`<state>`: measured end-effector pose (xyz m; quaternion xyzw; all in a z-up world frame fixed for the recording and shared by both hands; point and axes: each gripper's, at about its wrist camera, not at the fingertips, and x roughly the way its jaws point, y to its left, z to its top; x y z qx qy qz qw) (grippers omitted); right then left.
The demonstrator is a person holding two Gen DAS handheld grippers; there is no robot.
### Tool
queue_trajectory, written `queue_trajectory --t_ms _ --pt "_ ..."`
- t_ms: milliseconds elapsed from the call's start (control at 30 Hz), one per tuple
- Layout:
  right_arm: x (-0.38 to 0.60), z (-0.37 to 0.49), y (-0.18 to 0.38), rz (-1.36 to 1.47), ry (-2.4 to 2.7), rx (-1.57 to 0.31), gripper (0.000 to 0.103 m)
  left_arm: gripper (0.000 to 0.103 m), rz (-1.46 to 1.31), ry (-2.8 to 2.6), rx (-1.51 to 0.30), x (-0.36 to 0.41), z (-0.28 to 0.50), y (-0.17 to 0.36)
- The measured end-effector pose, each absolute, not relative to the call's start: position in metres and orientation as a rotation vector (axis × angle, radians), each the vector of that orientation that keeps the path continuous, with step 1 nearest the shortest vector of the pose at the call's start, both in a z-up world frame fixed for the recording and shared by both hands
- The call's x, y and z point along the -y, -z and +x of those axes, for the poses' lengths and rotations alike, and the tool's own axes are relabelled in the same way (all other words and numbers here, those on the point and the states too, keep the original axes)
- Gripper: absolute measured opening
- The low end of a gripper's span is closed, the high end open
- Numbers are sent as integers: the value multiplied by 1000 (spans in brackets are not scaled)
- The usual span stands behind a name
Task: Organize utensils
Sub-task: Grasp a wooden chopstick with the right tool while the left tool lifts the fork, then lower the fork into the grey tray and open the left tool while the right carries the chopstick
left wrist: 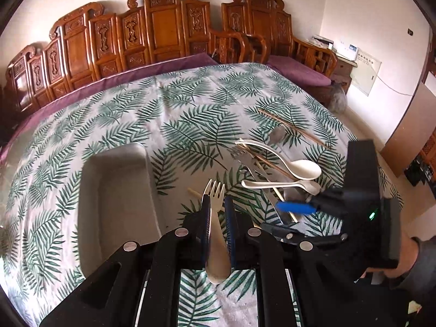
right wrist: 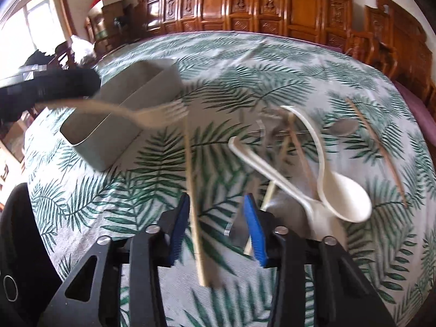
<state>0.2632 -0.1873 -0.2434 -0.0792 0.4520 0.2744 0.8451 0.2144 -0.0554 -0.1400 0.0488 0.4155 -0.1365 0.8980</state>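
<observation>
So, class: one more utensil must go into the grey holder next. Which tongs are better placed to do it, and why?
Left. The left tongs already grip the cream fork beside the grey holder. The right tongs are open and empty, low over a chopstick in the pile.

fork (left wrist: 216, 212) cream | bin (left wrist: 117, 207) grey | tablecloth (left wrist: 169, 114) green fern print

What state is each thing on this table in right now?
left gripper: shut on the fork.
fork: held off the table.
right gripper: open, a chopstick between its fingers.
chopstick: lying on the cloth, not gripped.
grey bin: upright, looks empty.
white spoons: lying in the pile.
</observation>
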Motion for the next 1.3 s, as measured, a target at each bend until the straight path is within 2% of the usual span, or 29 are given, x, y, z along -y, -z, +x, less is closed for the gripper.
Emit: queue_trajectory --t_ms 267,433,700,1300 --pt "160 271 251 -225 -596 -977 28 10 79 235 -832 29 213 128" --pt "154 276 251 -280 -541 -972 7 10 55 194 -800 7 218 116" --pt "160 280 247 -247 -530 -989 6 10 19 116 -786 -27 233 118" --pt "170 279 181 -116 -555 -895 6 10 16 74 -833 -48 283 154"
